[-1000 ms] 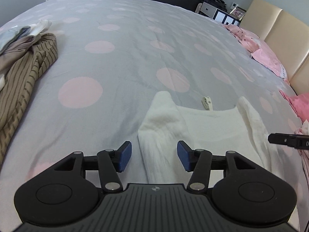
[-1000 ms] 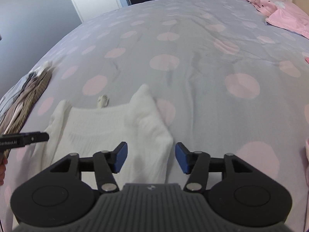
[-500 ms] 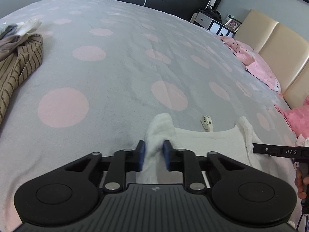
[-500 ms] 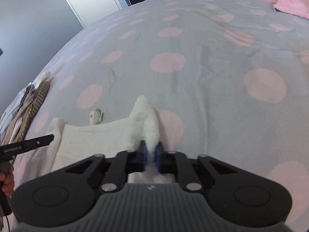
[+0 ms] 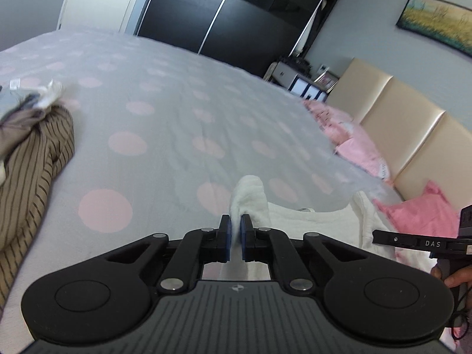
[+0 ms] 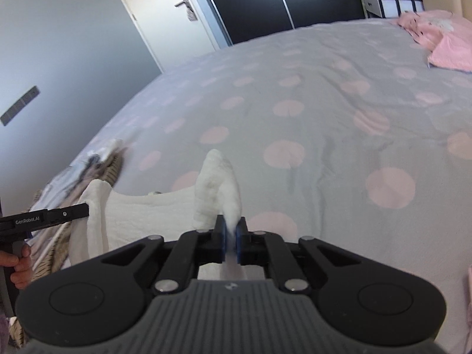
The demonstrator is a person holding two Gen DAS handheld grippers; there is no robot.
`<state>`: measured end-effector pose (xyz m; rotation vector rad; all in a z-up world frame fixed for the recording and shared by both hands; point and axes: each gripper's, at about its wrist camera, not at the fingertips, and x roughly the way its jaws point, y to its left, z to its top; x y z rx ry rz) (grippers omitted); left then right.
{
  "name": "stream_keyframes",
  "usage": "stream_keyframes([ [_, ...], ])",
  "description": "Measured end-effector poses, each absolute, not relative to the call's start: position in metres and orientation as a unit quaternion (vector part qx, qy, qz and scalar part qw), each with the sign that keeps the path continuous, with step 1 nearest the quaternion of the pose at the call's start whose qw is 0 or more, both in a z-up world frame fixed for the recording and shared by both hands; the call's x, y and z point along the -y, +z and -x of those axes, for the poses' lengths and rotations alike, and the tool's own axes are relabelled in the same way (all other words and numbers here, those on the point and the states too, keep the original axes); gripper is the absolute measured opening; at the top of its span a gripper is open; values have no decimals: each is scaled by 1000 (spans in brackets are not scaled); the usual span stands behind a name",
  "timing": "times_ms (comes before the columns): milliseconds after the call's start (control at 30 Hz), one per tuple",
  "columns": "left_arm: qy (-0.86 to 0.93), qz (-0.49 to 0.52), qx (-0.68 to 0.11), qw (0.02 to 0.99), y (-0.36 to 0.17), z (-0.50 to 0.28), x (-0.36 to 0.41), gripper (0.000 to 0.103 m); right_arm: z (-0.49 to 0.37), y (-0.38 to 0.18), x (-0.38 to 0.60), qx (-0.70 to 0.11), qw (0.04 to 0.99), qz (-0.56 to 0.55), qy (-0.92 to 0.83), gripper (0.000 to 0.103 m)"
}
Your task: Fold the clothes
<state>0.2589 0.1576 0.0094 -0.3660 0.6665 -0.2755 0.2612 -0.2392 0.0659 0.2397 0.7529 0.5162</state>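
White knit top (image 5: 312,221) pinched at both shoulder straps, my left gripper (image 5: 235,237) and right gripper (image 6: 232,240) clamped on it over the spotted bed (image 5: 177,124); no fold made, striped pile (image 5: 32,171) unfolded.

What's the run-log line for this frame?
fold clothes | left gripper: shut on white top | right gripper: shut on white top | bedspread

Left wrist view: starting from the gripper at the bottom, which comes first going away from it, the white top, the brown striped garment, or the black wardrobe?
From the left gripper:
1. white top, pinched between its fingers, spreading right.
2. brown striped garment, heaped at the left on the bed.
3. black wardrobe, on the far wall beyond the bed.
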Motion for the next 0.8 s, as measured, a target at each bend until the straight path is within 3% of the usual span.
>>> stream_keyframes([
  [433,-241,117,-269,925,76,-134,-152,4,-123,130,282,-284,886,-53,364,7],
  [800,-326,-13,-320,889,65,-37,-128,4,-39,106,287,-299,855,67,419,7],
])
